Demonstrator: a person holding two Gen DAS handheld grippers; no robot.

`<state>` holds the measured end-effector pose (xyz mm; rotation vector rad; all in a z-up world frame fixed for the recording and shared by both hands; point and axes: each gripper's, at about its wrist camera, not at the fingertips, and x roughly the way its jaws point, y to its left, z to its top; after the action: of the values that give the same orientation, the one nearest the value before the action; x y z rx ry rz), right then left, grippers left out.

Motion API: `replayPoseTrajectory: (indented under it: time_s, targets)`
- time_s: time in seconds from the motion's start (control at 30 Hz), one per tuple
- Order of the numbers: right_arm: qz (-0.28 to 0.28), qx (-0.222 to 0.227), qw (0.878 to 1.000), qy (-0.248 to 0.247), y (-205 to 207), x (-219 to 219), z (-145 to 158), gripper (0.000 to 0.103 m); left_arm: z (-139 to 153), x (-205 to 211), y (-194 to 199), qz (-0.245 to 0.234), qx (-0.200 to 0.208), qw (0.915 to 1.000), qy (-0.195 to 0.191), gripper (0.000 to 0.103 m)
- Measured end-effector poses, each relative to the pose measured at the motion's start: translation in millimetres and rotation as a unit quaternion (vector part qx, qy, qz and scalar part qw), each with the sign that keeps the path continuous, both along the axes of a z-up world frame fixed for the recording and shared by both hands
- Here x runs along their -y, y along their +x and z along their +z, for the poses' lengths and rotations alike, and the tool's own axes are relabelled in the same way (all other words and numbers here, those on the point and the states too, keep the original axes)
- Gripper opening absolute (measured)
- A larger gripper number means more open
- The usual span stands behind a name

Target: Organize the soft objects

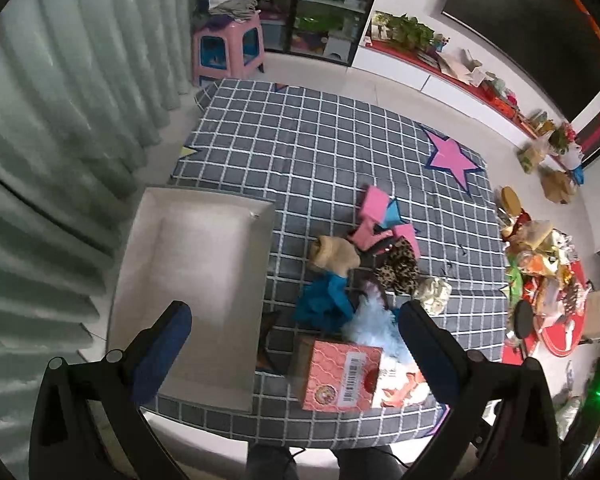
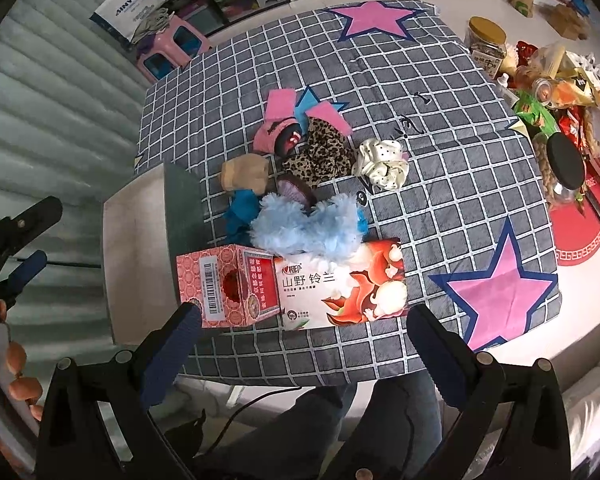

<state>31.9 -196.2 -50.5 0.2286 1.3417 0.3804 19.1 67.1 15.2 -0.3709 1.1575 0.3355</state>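
A heap of soft things lies mid-mat: a fluffy light-blue piece point(image 2: 306, 224) point(image 1: 374, 322), a teal cloth point(image 1: 322, 304) point(image 2: 240, 210), a beige roll point(image 1: 334, 256) point(image 2: 244, 174), a leopard-print piece point(image 1: 396, 266) point(image 2: 320, 154), a cream dotted scrunchie point(image 2: 382, 162) point(image 1: 434, 292), pink pieces point(image 2: 278, 132) point(image 1: 374, 204). An empty white box point(image 1: 204, 280) point(image 2: 136, 236) stands left of the heap. My left gripper point(image 1: 296, 328) is open, high above the box's near end. My right gripper point(image 2: 304, 328) is open and empty above the tissue packs. The left gripper also shows in the right wrist view point(image 2: 32, 236).
A pink tissue box point(image 2: 228, 288) point(image 1: 342, 376) and a tissue pack point(image 2: 340, 288) lie at the near edge of the checked mat point(image 2: 440, 128). Jars and snack packets point(image 2: 560, 92) crowd the floor on the right. A pink stool point(image 1: 228, 48) stands at the far corner; curtains hang on the left.
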Motion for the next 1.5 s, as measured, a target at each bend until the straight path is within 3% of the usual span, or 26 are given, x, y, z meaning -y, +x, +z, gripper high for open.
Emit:
replayPoseTrajectory:
  time_s: [0.17,0.37,0.57,0.9,1.3,1.5]
  targets:
    - [0.001,-0.001,1.0,-0.001,0.5,-1.2,1.1,0.103,-3.7,0.9,1.0,0.012,-0.009,0.9999,0.0,0.103]
    - [0.002,0.001,1.0,-0.001,0.4,-3.7,2.1,0.103,1.9,5.8,5.3,-0.022,-0.01,0.9992,-0.032,0.103]
    - [0.005,0.005,1.0,-0.002,0.7,-5.2,3.8,0.103,8.2,5.7,6.2,-0.041,0.01,0.9982,-0.043,0.103]
    - [0.004,0.007,1.0,-0.003,1.6,-4.7,5.8,0.103,-1.2,12.4,6.5,-0.058,-0.003,0.9972,-0.046,0.103]
    - [0.002,0.009,1.0,-0.01,3.3,-6.1,5.7,0.103,-17.2,14.7,8.2,-0.07,-0.034,0.9964,-0.034,0.103]
    - [-0.004,0.0,1.0,-0.018,11.0,-1.8,-5.5,0.103,-41.4,19.9,20.0,-0.075,-0.07,0.9943,-0.029,0.103]
